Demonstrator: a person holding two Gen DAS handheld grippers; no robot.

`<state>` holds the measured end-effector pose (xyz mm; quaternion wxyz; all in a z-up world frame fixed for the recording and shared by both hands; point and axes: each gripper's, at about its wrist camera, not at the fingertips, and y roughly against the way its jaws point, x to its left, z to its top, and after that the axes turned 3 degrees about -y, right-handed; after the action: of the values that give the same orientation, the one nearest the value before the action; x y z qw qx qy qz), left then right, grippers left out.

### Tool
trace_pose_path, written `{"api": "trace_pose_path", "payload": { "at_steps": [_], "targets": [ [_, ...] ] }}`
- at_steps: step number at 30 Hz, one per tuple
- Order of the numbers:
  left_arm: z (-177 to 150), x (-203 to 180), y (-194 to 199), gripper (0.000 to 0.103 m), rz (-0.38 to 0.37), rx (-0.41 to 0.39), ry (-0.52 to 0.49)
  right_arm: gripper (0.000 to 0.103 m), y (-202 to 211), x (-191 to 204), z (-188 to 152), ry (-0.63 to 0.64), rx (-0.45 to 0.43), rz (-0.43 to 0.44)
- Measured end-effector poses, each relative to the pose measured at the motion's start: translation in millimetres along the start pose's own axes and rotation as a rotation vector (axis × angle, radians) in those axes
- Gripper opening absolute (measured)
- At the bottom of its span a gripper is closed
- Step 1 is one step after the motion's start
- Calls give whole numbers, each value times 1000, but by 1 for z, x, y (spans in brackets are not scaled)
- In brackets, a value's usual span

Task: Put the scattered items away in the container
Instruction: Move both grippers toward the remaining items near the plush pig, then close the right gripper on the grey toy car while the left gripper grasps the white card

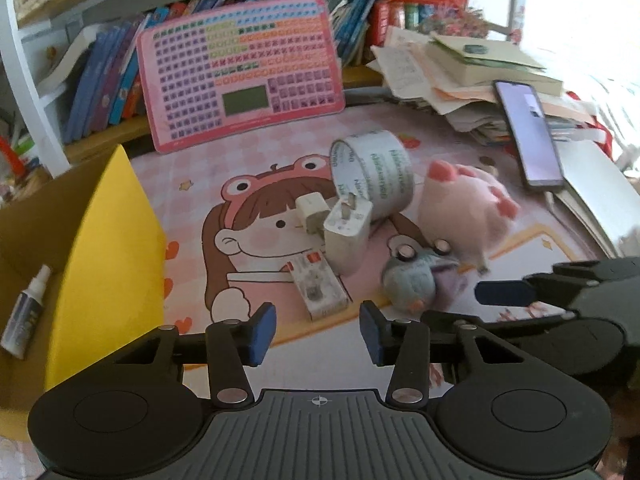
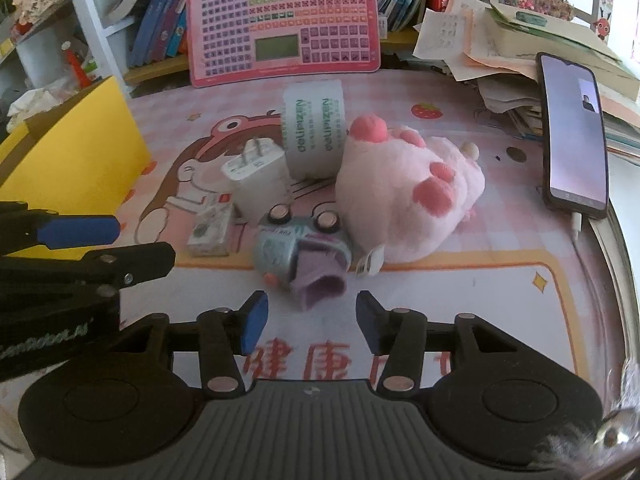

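Pink covers most of the tabletop (image 2: 500, 312): a cartoon mat with a frog-hatted girl printed on it, and your scattered items sit in a cluster at its middle. The pink plush paw (image 2: 404, 184) lies on its side, toes up, touching the white tape roll (image 2: 314, 128) behind it. Just left of the roll stands the large white charger (image 2: 256, 180), prongs up; from the left wrist view a smaller white plug (image 1: 310, 214) rests against it. In front of the charger lies a small flat packet (image 2: 210, 230). The blue-grey toy car (image 2: 300, 248) sits upside down, wheels up, touching the plush, with a purple flap spilling out toward you.

Your left hand-held gripper (image 1: 318, 330) hovers low over the mat, its blue pads wide apart and holding nothing, the packet just ahead of it. Your right hand-held gripper (image 2: 308, 320) is likewise spread wide and empty, with the toy car's purple flap just beyond its fingertips.

The cardboard box (image 1: 102, 240), the container with a yellow flap, stands at the left edge of the mat; a small spray bottle (image 1: 26, 314) already lies inside it. A phone (image 2: 574, 136) leans against a paper stack at the right, its screen lit, and a pink keyboard toy (image 2: 284, 20) leans on the bookshelf behind.
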<state>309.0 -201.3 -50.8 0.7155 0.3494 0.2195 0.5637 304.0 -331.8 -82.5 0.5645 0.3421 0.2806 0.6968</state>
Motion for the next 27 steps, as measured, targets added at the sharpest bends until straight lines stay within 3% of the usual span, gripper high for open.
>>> {"api": "trace_pose_path", "payload": {
  "at_steps": [4,7,14,16,23,27],
  "targets": [
    [9,7,-23,44,-18,35,69,58,-9,-5,5,-1,2,8],
    [15,7,-40,44,-32,61,92,59,-12,-8,5,10,3,27],
    [27,1,-70,40,0,112,58,61,-18,-5,5,34,-4,52],
    [26,3,-73,32,-11,122,63,61,-20,-2,5,39,-9,55],
    [21,11,-68,29,-23,140,67,65,-31,5,9,29,-54,52],
    [17,16,-62,29,-32,140,85,59,-34,6,10,52,-55,37]
  ]
}}
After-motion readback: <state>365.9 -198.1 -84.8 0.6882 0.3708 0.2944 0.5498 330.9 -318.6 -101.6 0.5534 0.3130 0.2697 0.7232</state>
